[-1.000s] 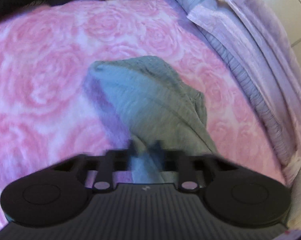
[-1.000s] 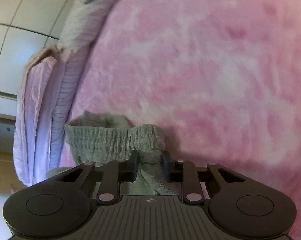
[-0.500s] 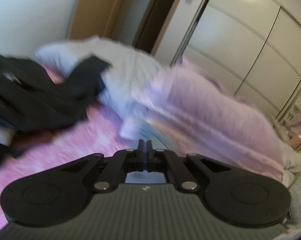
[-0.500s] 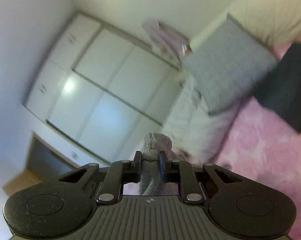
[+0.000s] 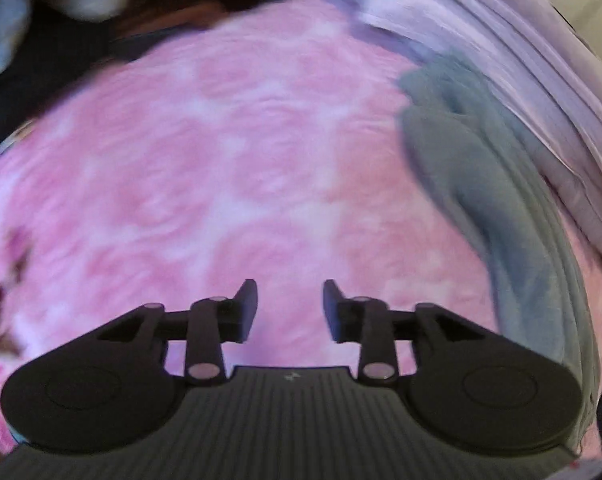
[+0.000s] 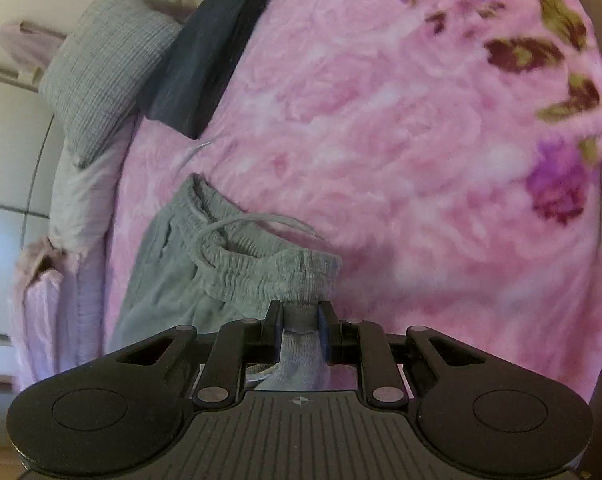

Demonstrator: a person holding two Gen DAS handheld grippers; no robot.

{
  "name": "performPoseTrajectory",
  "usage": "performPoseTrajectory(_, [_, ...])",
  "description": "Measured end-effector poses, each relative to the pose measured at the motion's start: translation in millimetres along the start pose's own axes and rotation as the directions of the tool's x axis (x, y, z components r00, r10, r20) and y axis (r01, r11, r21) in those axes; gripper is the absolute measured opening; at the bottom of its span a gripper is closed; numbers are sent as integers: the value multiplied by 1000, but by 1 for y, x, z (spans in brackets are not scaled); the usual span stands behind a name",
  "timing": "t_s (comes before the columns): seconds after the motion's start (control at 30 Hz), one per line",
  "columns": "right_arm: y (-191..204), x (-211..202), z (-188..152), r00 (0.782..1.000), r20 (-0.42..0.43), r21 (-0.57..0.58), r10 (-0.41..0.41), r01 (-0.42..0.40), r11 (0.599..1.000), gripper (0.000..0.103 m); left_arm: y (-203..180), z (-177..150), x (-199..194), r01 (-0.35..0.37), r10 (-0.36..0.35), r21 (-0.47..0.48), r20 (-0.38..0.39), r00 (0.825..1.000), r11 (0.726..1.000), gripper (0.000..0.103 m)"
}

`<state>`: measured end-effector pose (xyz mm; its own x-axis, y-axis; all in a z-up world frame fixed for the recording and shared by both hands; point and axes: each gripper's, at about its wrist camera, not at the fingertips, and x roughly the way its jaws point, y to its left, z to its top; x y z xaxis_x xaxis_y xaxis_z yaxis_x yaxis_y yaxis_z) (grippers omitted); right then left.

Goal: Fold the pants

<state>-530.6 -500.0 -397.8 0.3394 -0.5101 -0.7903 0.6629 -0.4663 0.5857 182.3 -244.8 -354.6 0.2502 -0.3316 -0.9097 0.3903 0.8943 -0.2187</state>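
Left gripper (image 5: pixel 289 308) jaws have just been opening, nothing between them now, pink blanket (image 5: pixel 229 168) below. Grey pants (image 6: pixel 221 264) lie along bed's left edge; right gripper (image 6: pixel 299 320) pinches the waistband corner, likely to spread it flat.

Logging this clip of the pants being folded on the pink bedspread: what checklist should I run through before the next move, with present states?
1. Right tongs clamp the waistband of the grey pants: ok.
2. Left tongs hold fabric: not ok; jaws just opened, nothing between them.
3. Pants lie flat: not ok, bunched.
4. Pink bedspread bare beside pants: ok.
5. Drawstring tucked: not ok, trails loose.
6. Leg ends aligned: cannot tell.
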Motion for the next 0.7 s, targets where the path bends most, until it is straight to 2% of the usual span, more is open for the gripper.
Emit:
performPoseTrajectory(0.03, [2,-1,-1,1000,-1,-21,-9,9,1000,15,-19,6,7,11,-10,47,-3,1000,999,37])
performPoseTrajectory(0.07, [4,2,0,1000,0,-29,-15,15,999,15,-40,15,14,23,-22,99,-6,1000,995,47])
performPoseTrajectory(0.13, [5,2,-3,1000,4,-8,-11,11,1000,15,-90,30,28,52,-49,215,-17,999,975,61])
performPoseTrajectory(0.17, [8,7,-4,1000,10,2,-12,12,1000,15,-112,39,36,66,-65,255,-10,998,965,62])
performPoseTrajectory(0.3, [16,6,-3,999,37,-2,-18,18,1000,16,-199,82,68,120,-122,335,-16,992,935,62])
performPoseTrajectory(0.4, [16,3,-4,998,53,-2,-25,25,1000,16,-247,107,96,122,-119,363,-29,992,924,62])
performPoseTrajectory(0.47, [13,2,-7,997,68,20,-22,21,1000,16,-273,118,124,105,-81,371,-81,993,923,56])
performPoseTrajectory(0.5, [12,2,-8,997,75,31,-24,22,999,16,-278,122,138,87,-53,370,-101,994,925,53])
performPoseTrajectory(0.57, [10,2,-11,996,88,48,-29,25,999,16,-290,128,167,40,8,371,-128,992,928,39])
performPoseTrajectory(0.63, [9,4,-12,995,97,59,-38,32,998,16,-290,128,185,11,41,368,-134,990,930,37])
performPoseTrajectory(0.7, [9,6,-12,993,102,64,-50,44,997,16,-290,130,197,20,33,352,-143,989,936,36])
